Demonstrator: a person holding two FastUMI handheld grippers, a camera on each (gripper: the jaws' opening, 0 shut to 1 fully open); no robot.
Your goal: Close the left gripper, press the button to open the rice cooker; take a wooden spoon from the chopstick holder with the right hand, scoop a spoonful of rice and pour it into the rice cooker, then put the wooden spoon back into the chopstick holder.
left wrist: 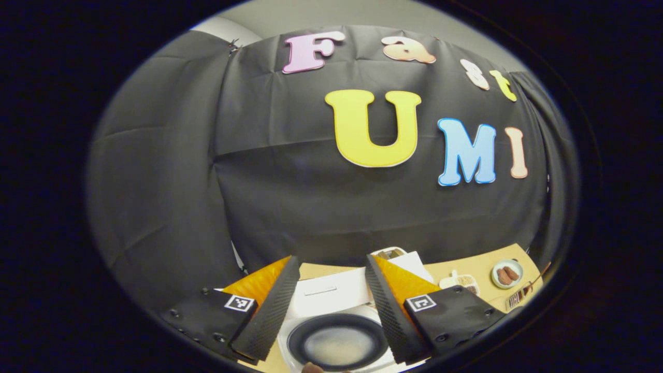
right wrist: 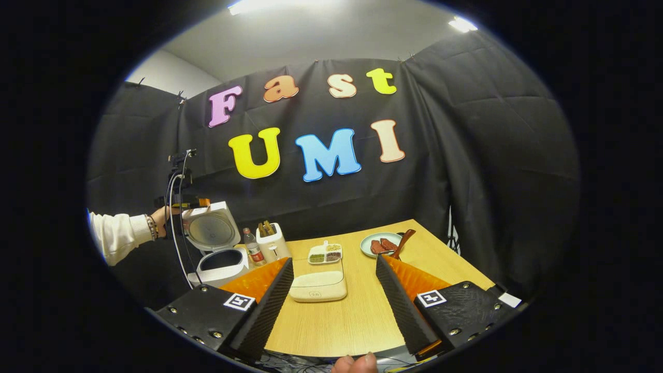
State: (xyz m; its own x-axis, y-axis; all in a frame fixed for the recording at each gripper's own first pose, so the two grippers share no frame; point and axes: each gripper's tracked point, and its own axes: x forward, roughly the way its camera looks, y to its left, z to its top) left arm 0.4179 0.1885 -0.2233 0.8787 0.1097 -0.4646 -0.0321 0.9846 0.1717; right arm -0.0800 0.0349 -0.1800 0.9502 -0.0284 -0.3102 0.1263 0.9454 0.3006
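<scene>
The white rice cooker (left wrist: 357,362) stands with its lid (left wrist: 331,292) raised, and the dark inner pot (left wrist: 336,342) lies straight below my left gripper (left wrist: 332,259), which is open with nothing between its fingers. In the right gripper view the cooker (right wrist: 217,264) is at the table's far left, lid (right wrist: 210,228) up, with the left gripper (right wrist: 178,202) held above it by a hand in a white sleeve (right wrist: 116,233). A white chopstick holder (right wrist: 272,241) with wooden handles stands beside it. My right gripper (right wrist: 334,261) hangs open over the table's near edge.
On the wooden table (right wrist: 362,316) are a small bottle (right wrist: 252,247), a divided dish (right wrist: 325,254), a white rectangular container (right wrist: 318,286), and a plate with sausages (right wrist: 380,243) with a brown spoon (right wrist: 403,242) leaning on its rim. Cables (right wrist: 176,243) hang by the cooker.
</scene>
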